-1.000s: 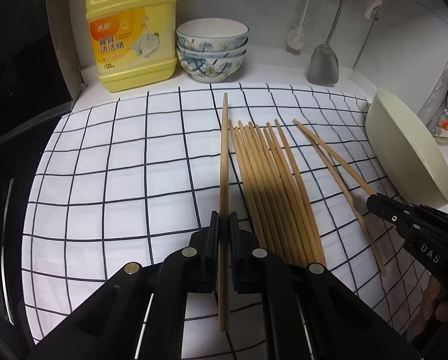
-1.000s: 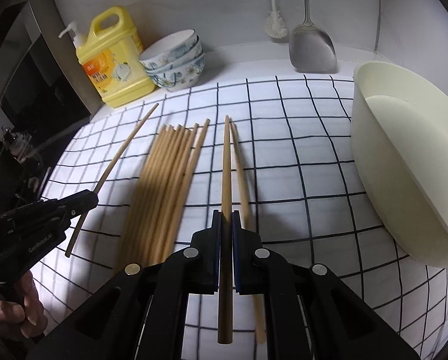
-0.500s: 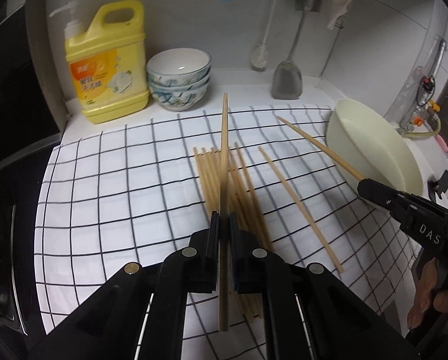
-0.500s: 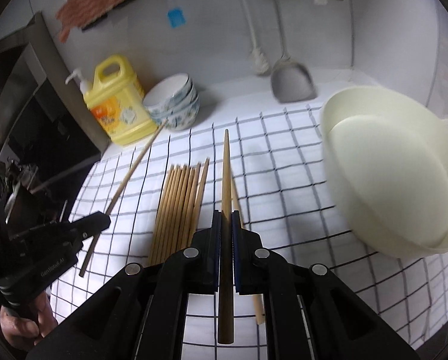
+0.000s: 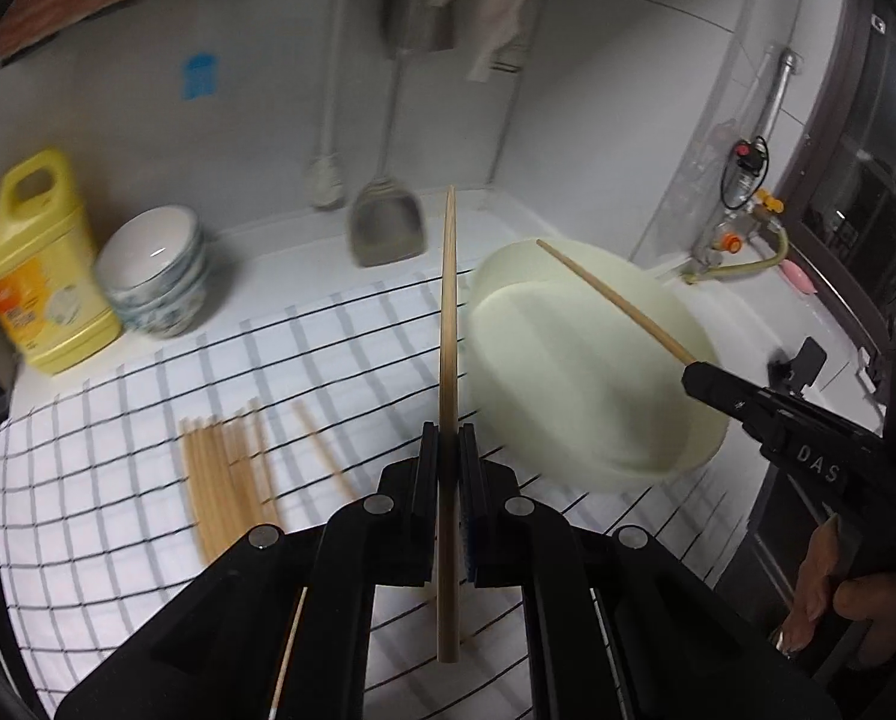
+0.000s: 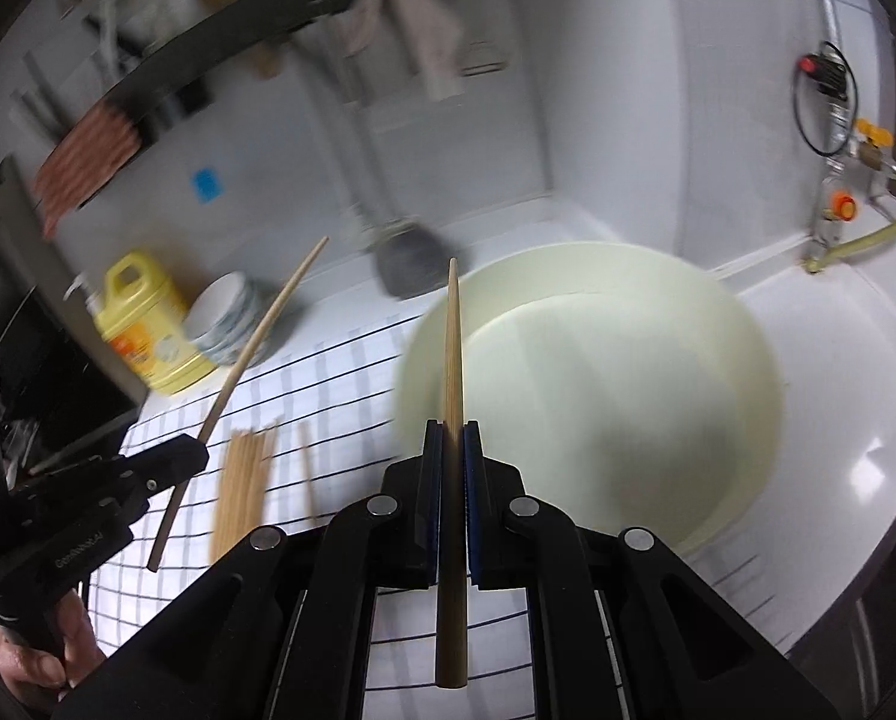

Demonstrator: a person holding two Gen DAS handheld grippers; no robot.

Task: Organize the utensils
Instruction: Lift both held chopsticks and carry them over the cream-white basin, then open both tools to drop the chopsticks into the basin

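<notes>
Each gripper holds one wooden chopstick lifted off the checked cloth. My left gripper (image 5: 448, 438) is shut on a chopstick (image 5: 448, 312) whose tip points toward the back wall, beside the cream basin (image 5: 580, 372). My right gripper (image 6: 452, 435) is shut on another chopstick (image 6: 452, 348) that hangs over the cream basin (image 6: 628, 396). In the right wrist view the left gripper (image 6: 189, 459) shows at the left with its chopstick (image 6: 249, 360) slanting up. In the left wrist view the right gripper (image 5: 697, 375) reaches in from the right. Several chopsticks (image 5: 225, 474) lie side by side on the cloth.
A yellow detergent bottle (image 5: 33, 276) and stacked patterned bowls (image 5: 159, 276) stand at the back left. A metal spatula (image 5: 387, 228) and a rag hang on the back wall. A tap with hoses (image 5: 742, 228) sits at the right, past the basin. The black-and-white checked cloth (image 5: 117, 450) covers the counter.
Both grippers rose and swung right, from low over the cloth to up by the basin, each carrying its chopstick. The row of chopsticks on the cloth stayed behind at the left.
</notes>
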